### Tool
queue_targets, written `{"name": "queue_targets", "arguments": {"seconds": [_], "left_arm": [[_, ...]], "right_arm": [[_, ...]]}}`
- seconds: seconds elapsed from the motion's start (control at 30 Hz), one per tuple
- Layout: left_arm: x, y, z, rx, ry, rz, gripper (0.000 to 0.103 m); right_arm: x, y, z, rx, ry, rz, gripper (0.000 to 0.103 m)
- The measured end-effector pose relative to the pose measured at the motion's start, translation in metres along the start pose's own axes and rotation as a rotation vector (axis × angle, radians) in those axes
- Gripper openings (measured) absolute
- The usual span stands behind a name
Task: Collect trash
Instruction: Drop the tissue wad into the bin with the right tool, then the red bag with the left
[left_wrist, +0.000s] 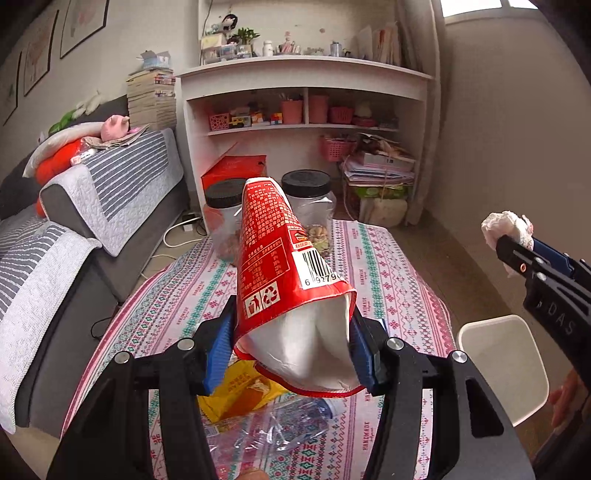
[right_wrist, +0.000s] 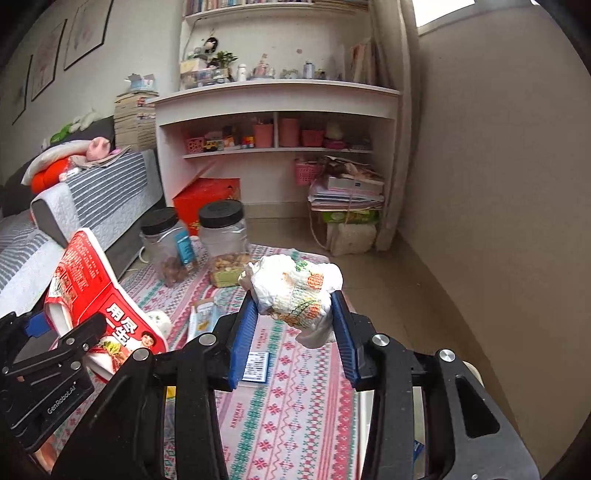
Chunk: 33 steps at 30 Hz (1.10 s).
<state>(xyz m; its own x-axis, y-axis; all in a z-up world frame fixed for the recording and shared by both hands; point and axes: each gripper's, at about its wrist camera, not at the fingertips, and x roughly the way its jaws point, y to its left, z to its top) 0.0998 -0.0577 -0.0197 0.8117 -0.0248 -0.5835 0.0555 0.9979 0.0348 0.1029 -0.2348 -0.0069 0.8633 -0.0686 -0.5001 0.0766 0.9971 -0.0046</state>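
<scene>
My left gripper (left_wrist: 291, 343) is shut on a squashed red paper noodle cup (left_wrist: 288, 277), its blue pads pressing the open white mouth from both sides; the cup (right_wrist: 96, 295) points away over the table. My right gripper (right_wrist: 295, 317) is shut on a crumpled white wad of printed paper (right_wrist: 295, 291), held above the table's right part. In the left wrist view that wad (left_wrist: 506, 229) and the right gripper (left_wrist: 517, 251) appear at the right, off the table's edge. On the patterned tablecloth (left_wrist: 388, 288) below lie a yellow wrapper (left_wrist: 240, 391) and a crushed clear plastic bottle (left_wrist: 273, 428).
A white bin (left_wrist: 506, 365) stands on the floor right of the table. Two black-lidded jars (right_wrist: 221, 243) with snacks stand at the far table edge. Small packets (right_wrist: 201, 319) and a label card (right_wrist: 256, 367) lie on the cloth. A striped sofa (left_wrist: 92, 206) runs along the left; a white shelf (left_wrist: 303, 122) is behind.
</scene>
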Motion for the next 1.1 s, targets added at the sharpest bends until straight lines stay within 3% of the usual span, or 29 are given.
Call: {"name": "queue_targets", "arguments": {"seconds": [0.3,0.4,0.53,0.63,1.1], "left_arm": [[-0.002,-0.037,-0.006,0.066,0.012,-0.084,0.054],[0.0,-0.051,-0.009,0.087,0.029,-0.116,0.054],[0.001,-0.073,-0.013,0.115,0.051,-0.152,0.054],[0.002,-0.09,-0.014,0.137,0.063,-0.182,0.054],[0.005,-0.196,-0.017,0.193,0.164,-0.385,0.055]], "right_arm": [[-0.009,-0.062,-0.003,0.132,0.031,-0.153,0.04],[-0.013,-0.084,-0.006,0.186,0.038,-0.203,0.046],[-0.023,-0.112,-0.009,0.251,0.022,-0.278,0.065],[-0.034,-0.13,-0.012,0.288,-0.002,-0.325,0.073],[-0.076,-0.199,-0.024,0.478,-0.096,-0.464,0.087]]}}
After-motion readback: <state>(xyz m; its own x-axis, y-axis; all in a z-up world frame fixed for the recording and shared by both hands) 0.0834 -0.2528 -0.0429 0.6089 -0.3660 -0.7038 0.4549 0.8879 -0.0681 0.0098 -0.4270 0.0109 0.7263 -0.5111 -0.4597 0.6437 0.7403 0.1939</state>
